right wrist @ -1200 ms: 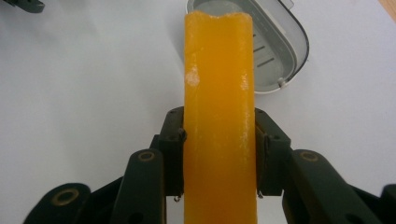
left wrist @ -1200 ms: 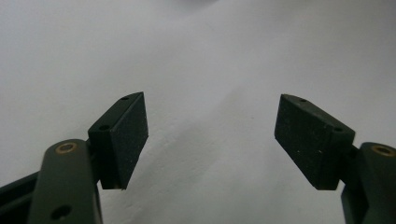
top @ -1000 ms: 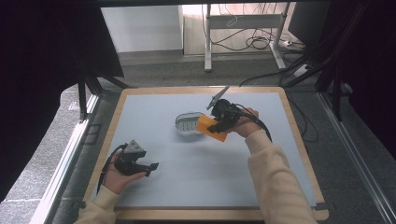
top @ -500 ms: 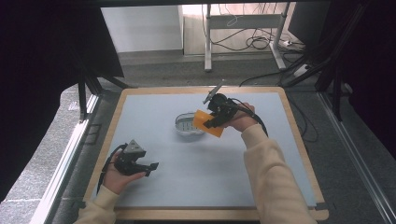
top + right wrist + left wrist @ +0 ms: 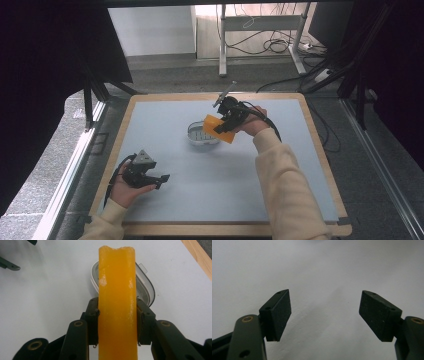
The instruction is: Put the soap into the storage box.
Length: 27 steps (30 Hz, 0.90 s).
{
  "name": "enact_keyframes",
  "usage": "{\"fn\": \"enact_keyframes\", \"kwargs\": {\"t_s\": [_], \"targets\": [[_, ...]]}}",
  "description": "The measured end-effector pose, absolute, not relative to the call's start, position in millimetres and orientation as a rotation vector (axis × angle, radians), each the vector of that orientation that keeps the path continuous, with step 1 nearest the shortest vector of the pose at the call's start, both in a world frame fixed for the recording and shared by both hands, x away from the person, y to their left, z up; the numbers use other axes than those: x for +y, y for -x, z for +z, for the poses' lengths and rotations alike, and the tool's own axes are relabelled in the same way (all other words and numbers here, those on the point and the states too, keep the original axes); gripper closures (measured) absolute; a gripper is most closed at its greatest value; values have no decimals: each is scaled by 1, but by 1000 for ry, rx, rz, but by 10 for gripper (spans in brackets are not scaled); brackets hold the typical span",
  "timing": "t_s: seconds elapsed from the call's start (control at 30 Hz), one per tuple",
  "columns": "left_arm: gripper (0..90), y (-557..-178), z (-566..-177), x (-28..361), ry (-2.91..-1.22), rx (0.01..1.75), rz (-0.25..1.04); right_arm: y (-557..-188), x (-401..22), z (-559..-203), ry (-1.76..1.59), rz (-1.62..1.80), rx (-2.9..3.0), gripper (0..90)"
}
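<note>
An orange block (image 5: 220, 128), like a sponge or a bar of soap, is clamped between the jaws of my right gripper (image 5: 226, 122). In the right gripper view the orange block (image 5: 117, 302) stands on edge, with both pads (image 5: 93, 323) pressing its sides. It hangs just above a clear oval plastic lid or dish (image 5: 200, 134) lying on the white table top; the lid's rim (image 5: 146, 285) shows behind the block. My left gripper (image 5: 159, 181) rests at the table's front left, open, with nothing but bare table between its pads (image 5: 279, 312).
The work surface is a white board (image 5: 200, 200) with a wooden border (image 5: 320, 150). Dark frame posts stand at both sides, and a desk with cables (image 5: 270, 45) lies on the floor beyond the far edge.
My right gripper has carried the orange block a little to the left, over the clear lid. The left gripper has stayed where it was.
</note>
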State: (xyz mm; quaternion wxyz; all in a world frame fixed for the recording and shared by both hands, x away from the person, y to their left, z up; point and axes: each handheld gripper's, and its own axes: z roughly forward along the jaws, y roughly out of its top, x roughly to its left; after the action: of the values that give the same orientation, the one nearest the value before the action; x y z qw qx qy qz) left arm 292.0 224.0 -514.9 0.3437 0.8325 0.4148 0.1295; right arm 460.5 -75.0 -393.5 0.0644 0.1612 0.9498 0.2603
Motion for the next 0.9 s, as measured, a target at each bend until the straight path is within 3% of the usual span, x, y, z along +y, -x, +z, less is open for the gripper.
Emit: {"fn": "enact_keyframes", "kwargs": {"t_s": [0.9], "targets": [[257, -293, -516, 226, -2158, 1081, 330, -497, -33, -404, -363, 754, 2945, 618]]}}
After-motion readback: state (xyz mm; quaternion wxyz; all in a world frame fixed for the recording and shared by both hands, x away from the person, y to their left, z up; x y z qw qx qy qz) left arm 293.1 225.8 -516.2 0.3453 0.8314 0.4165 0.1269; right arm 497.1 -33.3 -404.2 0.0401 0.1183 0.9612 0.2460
